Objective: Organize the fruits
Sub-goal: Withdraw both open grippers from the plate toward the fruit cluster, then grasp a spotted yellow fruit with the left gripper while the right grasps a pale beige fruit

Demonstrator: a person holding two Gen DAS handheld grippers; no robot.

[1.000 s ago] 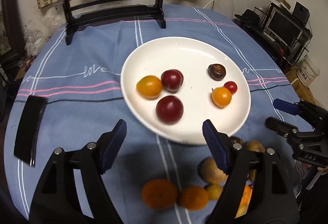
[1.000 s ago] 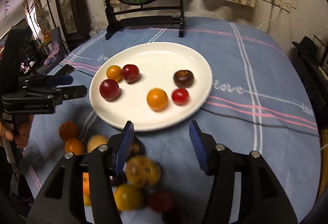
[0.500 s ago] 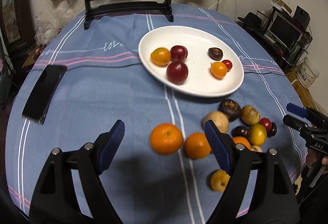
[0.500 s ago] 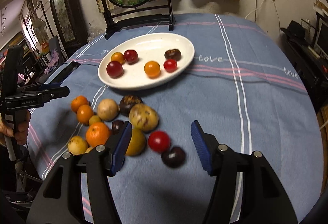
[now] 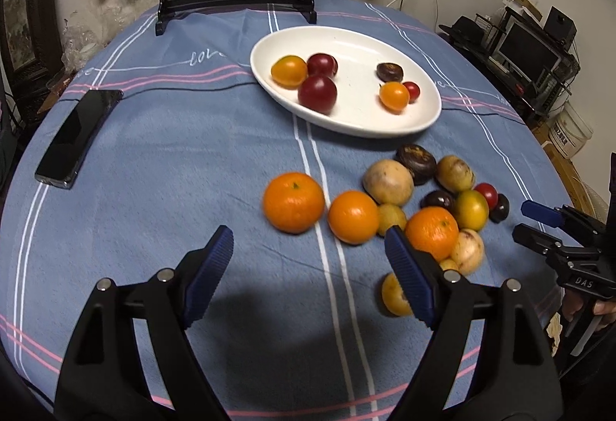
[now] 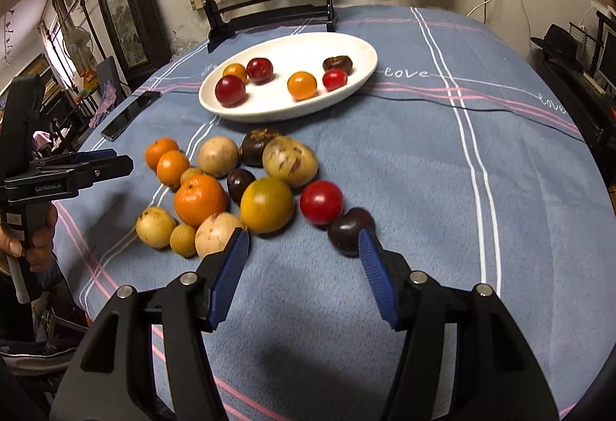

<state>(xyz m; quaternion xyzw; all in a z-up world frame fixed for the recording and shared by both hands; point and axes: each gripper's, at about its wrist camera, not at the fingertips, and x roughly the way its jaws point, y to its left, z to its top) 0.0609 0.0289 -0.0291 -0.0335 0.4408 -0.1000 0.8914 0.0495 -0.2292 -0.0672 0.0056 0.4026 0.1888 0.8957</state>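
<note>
Both grippers hover low over the blue-clothed surface (image 5: 154,159), tilted down and forward, each with jaws spread and holding nothing. The left gripper (image 5: 310,259) points toward a large orange (image 5: 293,202) lying just ahead of its fingers. The right gripper (image 6: 304,259) faces the loose fruit pile (image 6: 231,186), its right finger just beside a dark plum (image 6: 346,230). Beyond the pile, the white plate (image 6: 358,47) holds six small fruits. A black phone (image 5: 77,136) lies well to the left.
</note>
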